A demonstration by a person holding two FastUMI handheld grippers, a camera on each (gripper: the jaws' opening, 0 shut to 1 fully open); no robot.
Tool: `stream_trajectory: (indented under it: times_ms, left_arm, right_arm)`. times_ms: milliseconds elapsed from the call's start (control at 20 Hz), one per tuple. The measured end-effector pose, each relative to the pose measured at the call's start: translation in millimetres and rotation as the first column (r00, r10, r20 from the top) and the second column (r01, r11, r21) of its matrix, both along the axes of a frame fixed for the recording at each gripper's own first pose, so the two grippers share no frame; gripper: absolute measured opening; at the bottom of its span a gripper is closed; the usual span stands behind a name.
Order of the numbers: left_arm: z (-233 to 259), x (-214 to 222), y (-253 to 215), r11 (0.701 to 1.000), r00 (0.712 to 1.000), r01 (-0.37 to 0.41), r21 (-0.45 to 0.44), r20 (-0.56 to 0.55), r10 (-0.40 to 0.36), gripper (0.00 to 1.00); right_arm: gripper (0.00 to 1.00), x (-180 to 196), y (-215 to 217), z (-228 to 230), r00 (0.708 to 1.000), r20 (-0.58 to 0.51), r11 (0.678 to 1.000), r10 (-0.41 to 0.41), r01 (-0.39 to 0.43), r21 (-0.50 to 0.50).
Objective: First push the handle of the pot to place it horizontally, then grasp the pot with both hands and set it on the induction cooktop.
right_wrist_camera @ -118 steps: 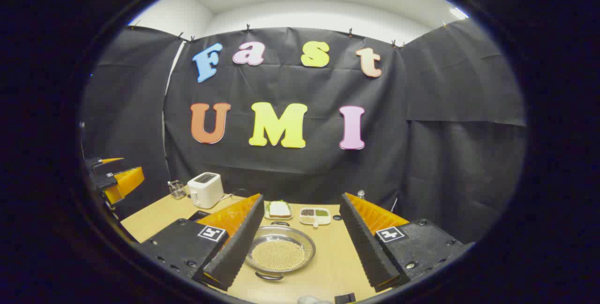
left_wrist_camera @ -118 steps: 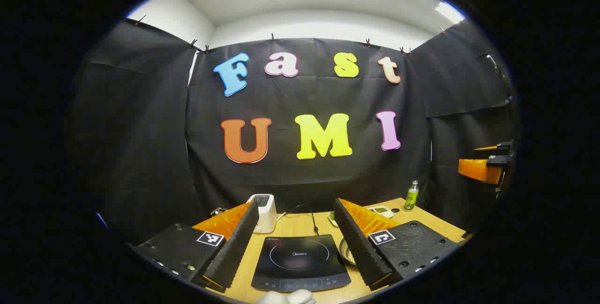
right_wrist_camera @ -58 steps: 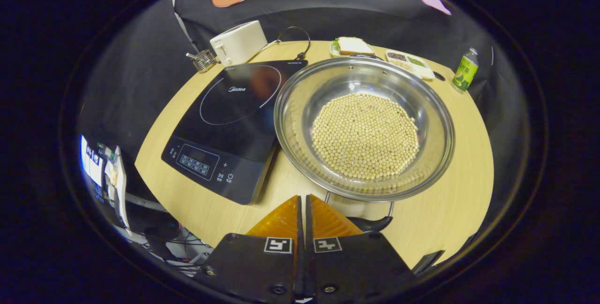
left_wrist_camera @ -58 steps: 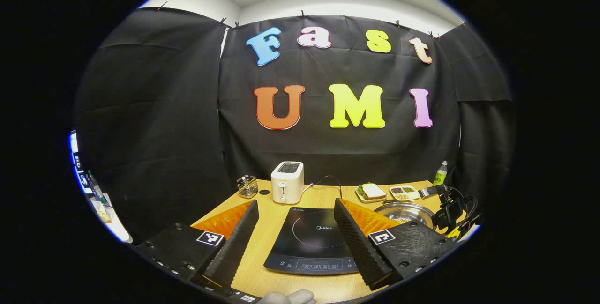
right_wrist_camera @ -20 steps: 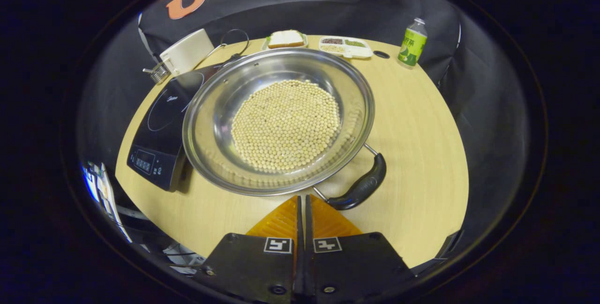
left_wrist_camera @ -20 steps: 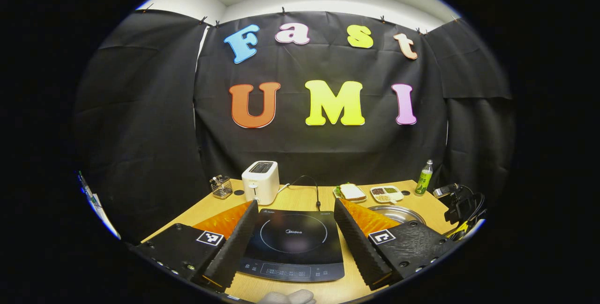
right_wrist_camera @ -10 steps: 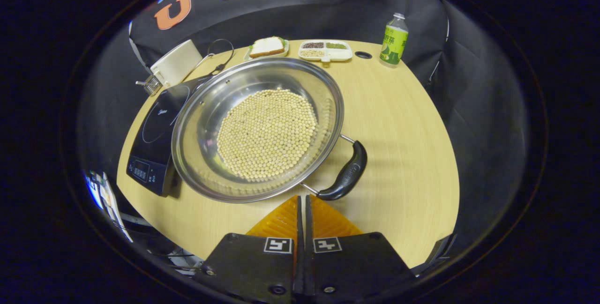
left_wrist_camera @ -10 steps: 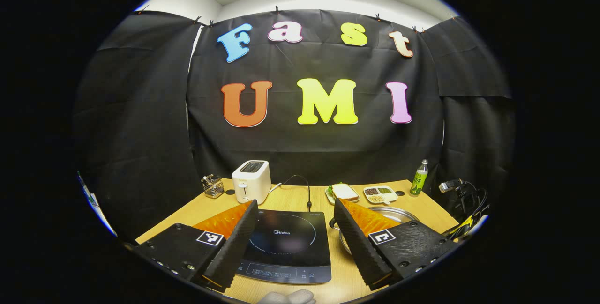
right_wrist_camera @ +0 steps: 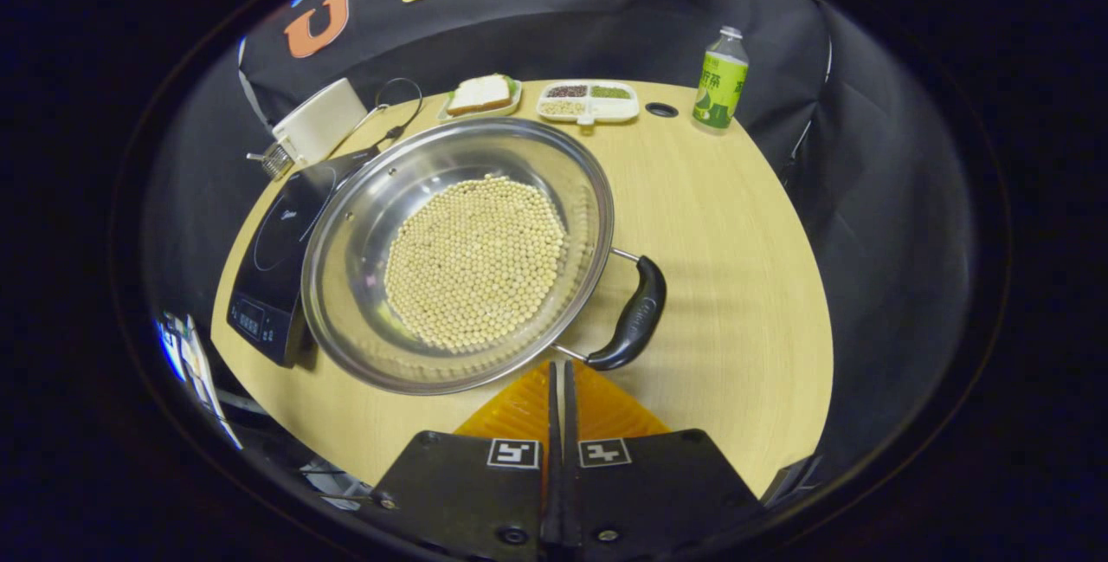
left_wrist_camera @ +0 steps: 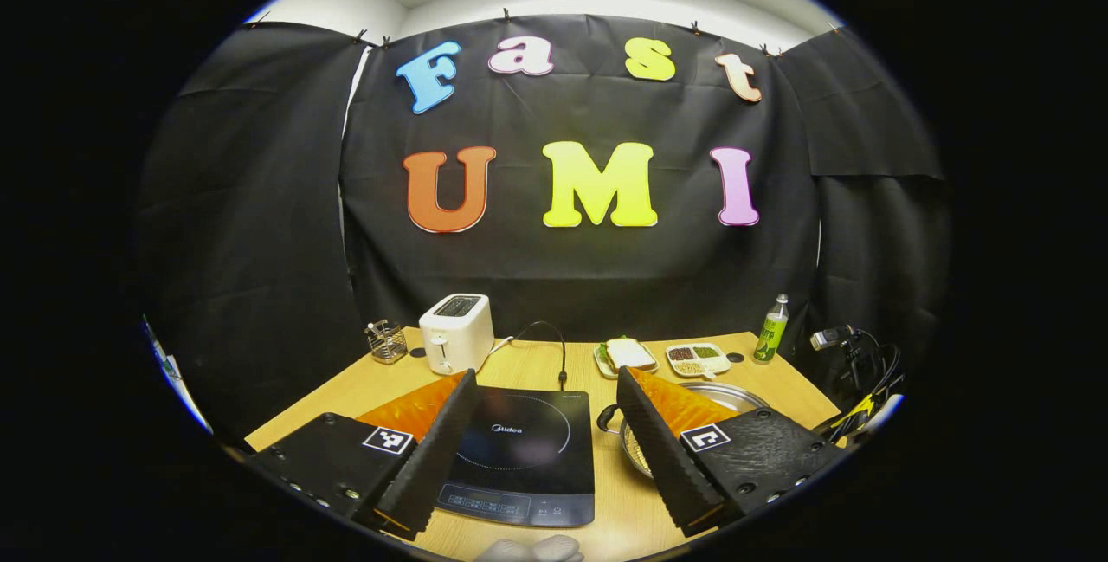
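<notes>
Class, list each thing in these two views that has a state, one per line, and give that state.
Pot: on the table beside the cooktop, holding small pale beads.
Pot handle: pointing to the right in the right gripper view.
Induction cooktop: nothing on it.
Left gripper: open, holding nothing.
Right gripper: shut, tips near the handle.
Toaster: upright.
Green bottle: upright, capped.

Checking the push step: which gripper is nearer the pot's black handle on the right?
Right. The right gripper, shut, sits just below the handle, near its lower end. The left gripper, open, hangs over the induction cooktop, beside the pot.
</notes>
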State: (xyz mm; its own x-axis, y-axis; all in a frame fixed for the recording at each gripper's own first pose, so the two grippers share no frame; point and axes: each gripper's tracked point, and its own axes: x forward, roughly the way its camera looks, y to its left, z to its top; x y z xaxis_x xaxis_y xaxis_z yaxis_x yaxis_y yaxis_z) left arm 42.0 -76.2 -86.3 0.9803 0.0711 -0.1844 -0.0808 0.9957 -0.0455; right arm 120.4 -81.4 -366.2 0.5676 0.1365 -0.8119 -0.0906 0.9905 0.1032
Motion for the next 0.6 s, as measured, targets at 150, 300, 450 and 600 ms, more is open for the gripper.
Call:
stream_trajectory:
  times_ms: [150,300,450,600]
  left_arm:
    - [-2,2,-4,1.0,1.0,-0.006,0.001,-0.007,0.006,0.96]
    - [-4,3,-7,1.0,1.0,-0.019,0.005,-0.011,0.019,0.96]
    - [-6,7,-15,1.0,1.0,-0.022,-0.004,-0.016,0.022,0.96]
    - [-7,10,-21,1.0,0.999,-0.03,0.002,-0.018,0.03,0.96]
  right_arm:
    - [0.0,8,-9,1,1.0,0.007,1.0,0.013,-0.013,-0.019]
    - [0.0,16,-16,1,0.999,0.012,0.999,0.03,-0.03,-0.033]
    - [0.04,25,-25,1,0.999,0.018,0.997,0.05,-0.049,-0.055]
    - [0.0,34,-33,1,0.997,0.025,0.995,0.072,-0.07,-0.065]
